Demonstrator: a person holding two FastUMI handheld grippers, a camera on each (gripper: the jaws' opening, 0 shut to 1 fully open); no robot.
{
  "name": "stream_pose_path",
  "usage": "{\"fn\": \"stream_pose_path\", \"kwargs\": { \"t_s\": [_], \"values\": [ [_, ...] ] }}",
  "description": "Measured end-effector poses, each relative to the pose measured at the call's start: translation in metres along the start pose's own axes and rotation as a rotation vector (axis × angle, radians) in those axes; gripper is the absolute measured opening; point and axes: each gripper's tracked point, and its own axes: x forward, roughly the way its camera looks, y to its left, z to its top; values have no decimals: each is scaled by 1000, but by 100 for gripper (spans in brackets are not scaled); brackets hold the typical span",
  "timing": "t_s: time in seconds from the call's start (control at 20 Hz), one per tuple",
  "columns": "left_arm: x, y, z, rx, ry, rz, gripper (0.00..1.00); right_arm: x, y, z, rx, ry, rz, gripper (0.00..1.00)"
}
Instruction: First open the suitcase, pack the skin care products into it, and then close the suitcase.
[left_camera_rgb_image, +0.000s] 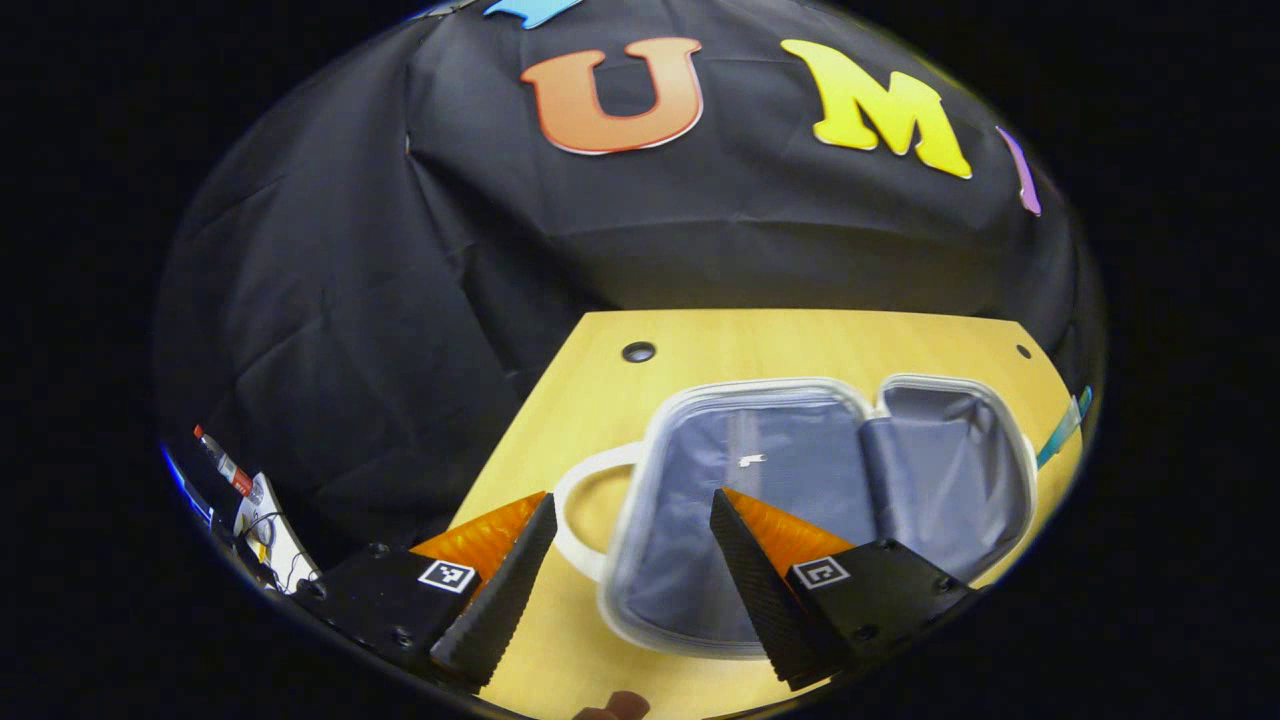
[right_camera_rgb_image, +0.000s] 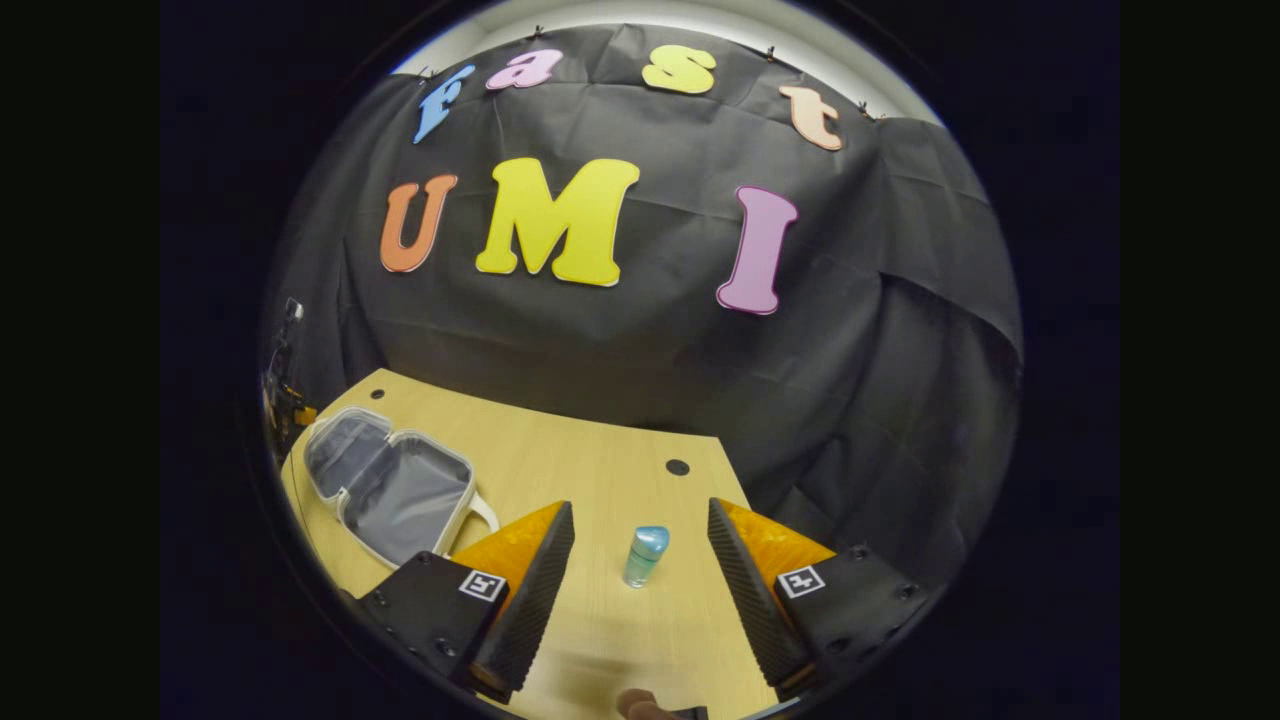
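We see the suitcase (left_camera_rgb_image: 820, 500) lying open and flat on the table (left_camera_rgb_image: 600, 400), a pale wooden top with a smooth grain and a small dark round hole near its far edge. The case is a soft, rounded thing: both halves show a grey fabric lining that creases and sags a little, each half is edged with a whitish rim, and a white loop handle (left_camera_rgb_image: 580, 510) curves out from the nearer half. The left gripper (left_camera_rgb_image: 632, 545) hangs over that handle end with its fingers spread wide and nothing between them; their inner faces are ribbed and taper to points. In the right gripper view the bottle (right_camera_rgb_image: 645, 556) stands upright on the bare wood, well apart from the suitcase (right_camera_rgb_image: 390, 485); it is a small cylinder with a rounded cap, and it looks like translucent bluish plastic, though we cannot be sure at this size. The right gripper (right_camera_rgb_image: 640, 545) is held low, pointed at it, its fingers wide apart to either side of the bottle and clear of it, holding nothing.
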Motion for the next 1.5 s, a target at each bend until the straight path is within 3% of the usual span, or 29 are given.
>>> {"fn": "stream_pose_path", "kwargs": {
  "t_s": [0.55,0.95,1.2,1.5],
  "values": [
    [-87,-267,10,35,-73,-302,99,13,-71,-21,7,7,25,80],
    [-106,-435,-26,76,-6,-503,99,16,-116,-52,3,54,16,80],
    [-90,-501,-43,88,23,-548,99,19,-139,-70,-19,93,7,80],
    [-35,-542,-42,49,-1,-465,97,22,-169,-92,-65,142,-17,80]
  ]
}}
